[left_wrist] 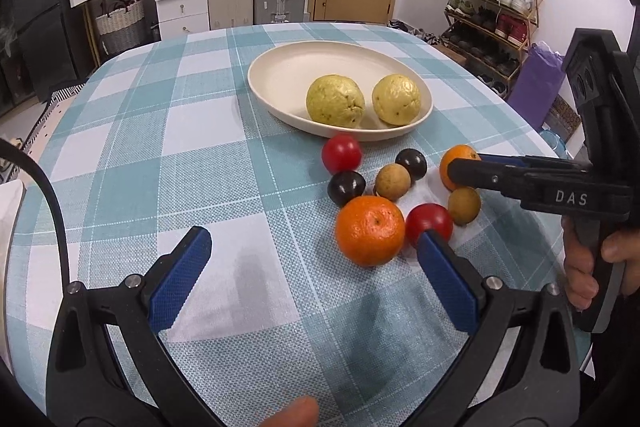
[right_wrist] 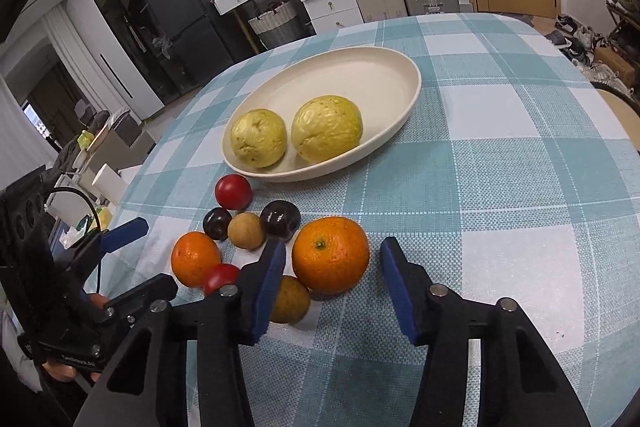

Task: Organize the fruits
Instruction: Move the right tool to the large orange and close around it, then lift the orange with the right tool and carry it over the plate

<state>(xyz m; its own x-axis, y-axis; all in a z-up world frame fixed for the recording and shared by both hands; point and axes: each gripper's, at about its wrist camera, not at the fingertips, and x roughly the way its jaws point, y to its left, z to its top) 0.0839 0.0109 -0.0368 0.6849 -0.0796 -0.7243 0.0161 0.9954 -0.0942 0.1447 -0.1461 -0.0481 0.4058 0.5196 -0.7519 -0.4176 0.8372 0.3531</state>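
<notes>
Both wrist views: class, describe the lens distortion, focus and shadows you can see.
Left wrist view: fisheye bends the teal-and-white checked tablecloth, corners go dark; soft shadow beneath the open left hand-held gripper. Right wrist view: same bending, fruit sharp, soft shadow under the oval cream plate.

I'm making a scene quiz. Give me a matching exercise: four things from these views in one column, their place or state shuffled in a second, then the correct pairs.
Column one:
1. two guavas
2. orange in front of the right wrist camera
3. left gripper
4. plate

Column two:
A. open, with nothing between its blue pads
B. cream, oval, on the checked tablecloth
C. lying side by side in the plate
D. on the cloth between the right gripper's blue pads, not visibly pressed

Pairs: 1-C, 2-D, 3-A, 4-B
</notes>
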